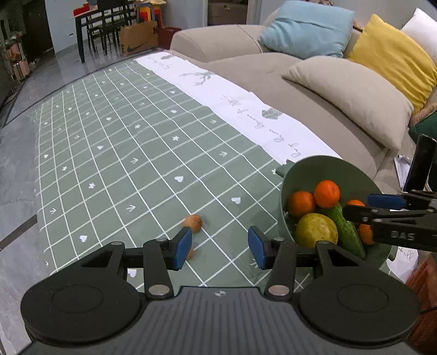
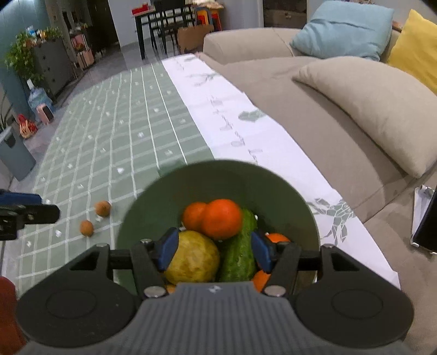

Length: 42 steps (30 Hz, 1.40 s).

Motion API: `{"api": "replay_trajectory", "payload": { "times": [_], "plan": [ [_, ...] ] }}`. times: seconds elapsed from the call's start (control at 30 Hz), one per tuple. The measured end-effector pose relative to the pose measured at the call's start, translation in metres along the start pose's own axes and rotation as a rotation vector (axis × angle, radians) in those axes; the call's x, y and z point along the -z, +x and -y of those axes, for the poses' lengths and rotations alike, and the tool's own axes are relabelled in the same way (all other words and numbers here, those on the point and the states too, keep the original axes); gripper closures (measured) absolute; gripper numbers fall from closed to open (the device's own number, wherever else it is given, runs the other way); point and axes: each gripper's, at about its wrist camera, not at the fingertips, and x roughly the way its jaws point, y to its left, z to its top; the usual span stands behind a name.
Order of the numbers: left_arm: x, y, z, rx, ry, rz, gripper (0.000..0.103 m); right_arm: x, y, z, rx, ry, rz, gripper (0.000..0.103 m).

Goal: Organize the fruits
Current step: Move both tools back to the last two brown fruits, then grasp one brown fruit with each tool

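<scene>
Reading "DAS" on right tongs (image 1: 382, 203) arm, over green bowl (image 1: 306, 169) of fruit

So the bowl (image 2: 218, 174) sat on the tablecloth (image 1: 114, 153) near its sofa-side edge, with the sofa (image 1: 314, 114) running along that side. In the bowl were several oranges (image 2: 221, 218), a cucumber (image 2: 240, 256) lying aslant beside them and a round guava-like fruit (image 2: 195, 259) to its left. Two small round fruits (image 2: 103, 208) lay loose on the cloth left of the bowl, near each other but apart. The right gripper (image 2: 214, 252) hung over the bowl, the left gripper (image 1: 220, 250) over the cloth just left of it. Cushions (image 1: 352, 92) sat on the sofa, and a dining table (image 1: 90, 21) stood far behind.
</scene>
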Motion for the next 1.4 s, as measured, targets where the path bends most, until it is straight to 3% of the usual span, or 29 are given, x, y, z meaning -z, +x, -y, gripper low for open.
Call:
{"api": "replay_trajectory", "payload": {
  "times": [0.33,0.63,0.97,1.13,1.23,1.4],
  "plan": [
    [0.018,-0.012,-0.028,0.004,-0.032,0.035,0.047,0.018,-0.028,-0.039,-0.077,0.022,0.082,0.046],
    [0.034,-0.01,-0.053,0.017,-0.096,0.029,0.047,0.025,-0.017,-0.086,-0.154,-0.092,0.086,0.048],
    [0.029,0.022,-0.058,-0.004,-0.098,-0.06,0.053,0.012,0.01,-0.115,-0.172,-0.259,0.062,0.063],
    [0.023,0.034,-0.056,0.008,-0.092,-0.077,0.053,0.003,0.028,-0.118,-0.165,-0.33,0.046,0.066],
    [0.021,0.044,-0.056,0.03,-0.102,-0.093,0.053,-0.001,0.04,-0.117,-0.168,-0.357,0.023,0.077],
    [0.02,0.063,-0.059,0.062,-0.119,-0.118,0.053,-0.005,0.053,-0.115,-0.176,-0.396,-0.006,0.077]
  ]
}}
